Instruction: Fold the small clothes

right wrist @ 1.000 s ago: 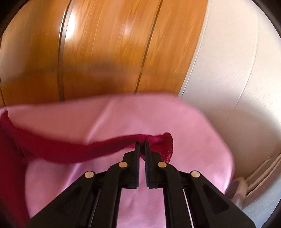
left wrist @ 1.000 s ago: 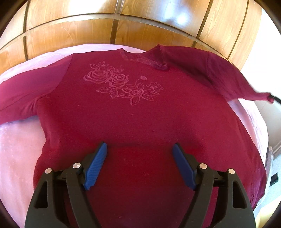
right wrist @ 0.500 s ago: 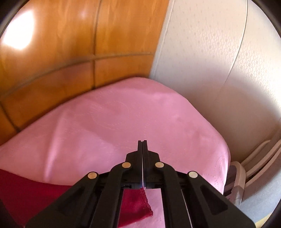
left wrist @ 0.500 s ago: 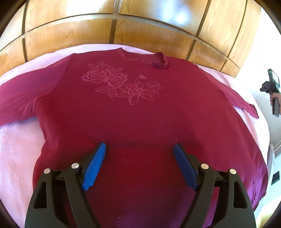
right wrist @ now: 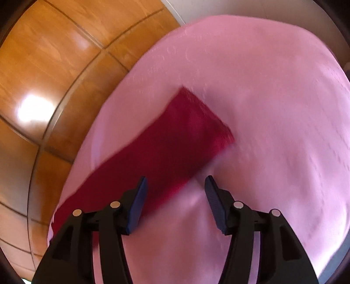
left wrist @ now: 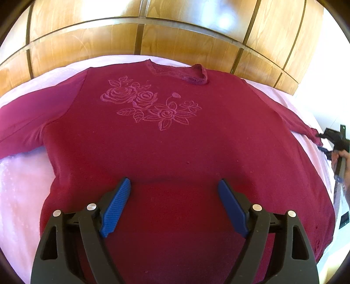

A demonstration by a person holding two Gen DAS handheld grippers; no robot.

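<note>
Left wrist view shows the maroon sweater (left wrist: 175, 148) lying face up and spread flat on the pink bedspread (left wrist: 19, 187), rose embroidery (left wrist: 151, 104) uppermost, collar (left wrist: 186, 73) toward the far edge. Both sleeves lie stretched outward to the sides. No fold is visible anywhere on the body; by my judgement the laying-out is complete and every fold remains to be made.

The left gripper (left wrist: 174, 196) hovers over the lower body of the garment, jaws spread wide, nothing between them. The right gripper (right wrist: 176, 196) sits over the right sleeve (right wrist: 161, 148) near its cuff, jaws opening; one edge of the sleeve runs between them, but the pads are clear of the cloth (the view is motion-blurred). The sleeve rests flat on the bedspread.

The bedspread is smooth and carries only the sweater. Beyond it stands a panelled wooden wall (left wrist: 196, 28) with dark seams and glare patches. A pale wall (right wrist: 218, 6) meets the wood at the right.
</note>
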